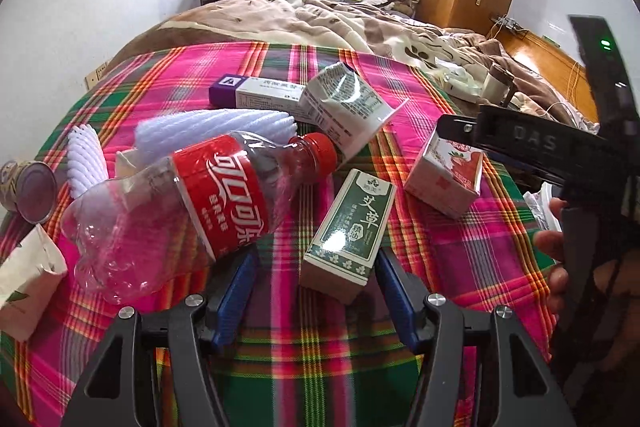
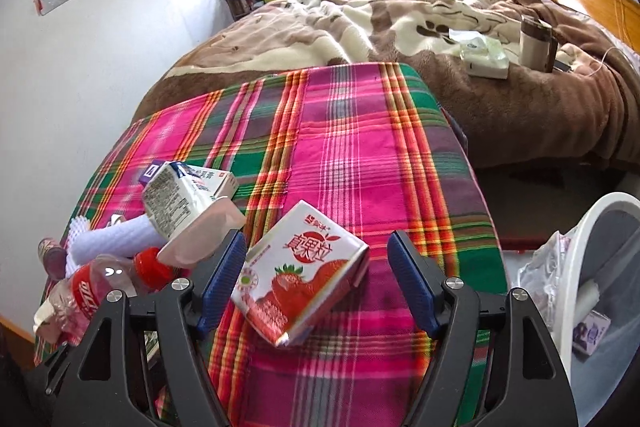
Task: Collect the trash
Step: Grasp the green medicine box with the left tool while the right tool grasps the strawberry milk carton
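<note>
Trash lies on a plaid cloth [image 1: 460, 251]. My left gripper [image 1: 316, 267] is open, its jaws either side of the near end of a green box [image 1: 350, 227]. An empty cola bottle [image 1: 200, 203] lies to its left. My right gripper [image 2: 316, 259] is open around a strawberry drink carton [image 2: 300, 275], not closed on it; the carton also shows in the left wrist view [image 1: 444, 175]. A white trash bin [image 2: 600, 267] with some trash inside stands at the right of the right wrist view.
A crushed milk carton [image 1: 344, 107], a purple-and-white box [image 1: 256, 91], white foam sleeves [image 1: 216, 131], a small can [image 1: 28, 191] and a paper bag [image 1: 28, 279] also lie on the cloth. A bed with a brown blanket [image 2: 400, 27] lies beyond.
</note>
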Available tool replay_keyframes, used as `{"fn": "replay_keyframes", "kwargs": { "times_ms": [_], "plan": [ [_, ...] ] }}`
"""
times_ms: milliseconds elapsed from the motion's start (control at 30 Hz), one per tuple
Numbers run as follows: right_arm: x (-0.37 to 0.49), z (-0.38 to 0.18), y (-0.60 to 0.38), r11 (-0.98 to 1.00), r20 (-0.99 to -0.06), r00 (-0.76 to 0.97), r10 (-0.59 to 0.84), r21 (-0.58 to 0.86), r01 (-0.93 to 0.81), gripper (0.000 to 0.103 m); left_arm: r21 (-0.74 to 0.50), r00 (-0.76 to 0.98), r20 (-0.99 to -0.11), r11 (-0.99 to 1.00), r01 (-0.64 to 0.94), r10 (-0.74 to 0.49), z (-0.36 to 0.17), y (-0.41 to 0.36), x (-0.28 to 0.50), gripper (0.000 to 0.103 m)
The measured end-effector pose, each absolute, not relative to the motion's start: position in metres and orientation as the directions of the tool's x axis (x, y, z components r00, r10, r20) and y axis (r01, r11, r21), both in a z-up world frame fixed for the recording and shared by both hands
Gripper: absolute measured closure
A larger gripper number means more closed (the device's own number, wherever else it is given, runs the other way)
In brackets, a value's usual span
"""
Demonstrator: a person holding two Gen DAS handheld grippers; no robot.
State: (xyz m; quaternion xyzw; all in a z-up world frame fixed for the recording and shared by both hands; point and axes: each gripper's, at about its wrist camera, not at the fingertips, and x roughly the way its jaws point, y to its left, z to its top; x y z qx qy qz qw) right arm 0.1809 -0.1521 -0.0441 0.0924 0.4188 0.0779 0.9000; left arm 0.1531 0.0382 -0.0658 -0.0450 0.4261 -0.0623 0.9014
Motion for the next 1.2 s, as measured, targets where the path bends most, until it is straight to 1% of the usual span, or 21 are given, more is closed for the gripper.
{"fn": "replay_keyframes", "kwargs": {
  "times_ms": [200,300,500,733,867,1033,1100,1133,1167,1200],
  "plan": [
    [0.195,-0.053,-0.144,0.973,-0.779,0.591,0.211,0.227,-0.049,0.028,-0.140,0.623,-0.765,0.986,0.087,-0.164,-0.065,0.039,0.157,0.042],
    [0.201,-0.058,-0.138,0.976,-0.804,0.557,0.207,0.209,-0.060,0.025,-0.141,0.622,-0.765,0.986,0.093,-0.168,-0.065,0.039,0.159,0.042],
    [0.194,-0.057,-0.145,0.981,-0.826,0.531,0.188,0.179,-0.070,0.025,-0.136,0.624,-0.762,0.985,0.110,-0.175,-0.063,0.038,0.164,0.042],
    [0.174,-0.056,-0.156,0.986,-0.832,0.531,0.160,0.113,-0.120,0.025,-0.123,0.619,-0.764,0.983,0.136,-0.181,-0.063,0.029,0.172,0.042],
    [0.167,-0.061,-0.159,0.993,-0.832,0.546,0.101,0.048,-0.111,0.025,-0.099,0.607,-0.775,0.983,0.157,-0.175,-0.068,0.020,0.180,0.042],
    [0.166,-0.064,-0.163,0.990,-0.820,0.556,0.135,0.083,-0.118,0.025,-0.079,0.603,-0.780,0.982,0.173,-0.169,-0.071,0.012,0.184,0.042],
    [0.164,-0.064,-0.163,0.990,-0.815,0.564,0.132,0.080,-0.117,0.025,-0.099,0.599,-0.779,0.980,0.172,-0.184,-0.072,0.012,0.185,0.045],
    [0.163,-0.063,-0.163,0.989,-0.807,0.574,0.139,0.084,-0.122,0.025,-0.114,0.598,-0.777,0.978,0.172,-0.196,-0.071,0.013,0.185,0.052],
    [0.160,-0.063,-0.163,0.988,-0.802,0.580,0.143,0.087,-0.124,0.025,-0.119,0.598,-0.776,0.978,0.172,-0.200,-0.072,0.014,0.186,0.057],
    [0.159,-0.062,-0.164,0.988,-0.797,0.585,0.150,0.095,-0.125,0.025,-0.118,0.598,-0.776,0.978,0.172,-0.199,-0.071,0.014,0.186,0.059]
  ]
}}
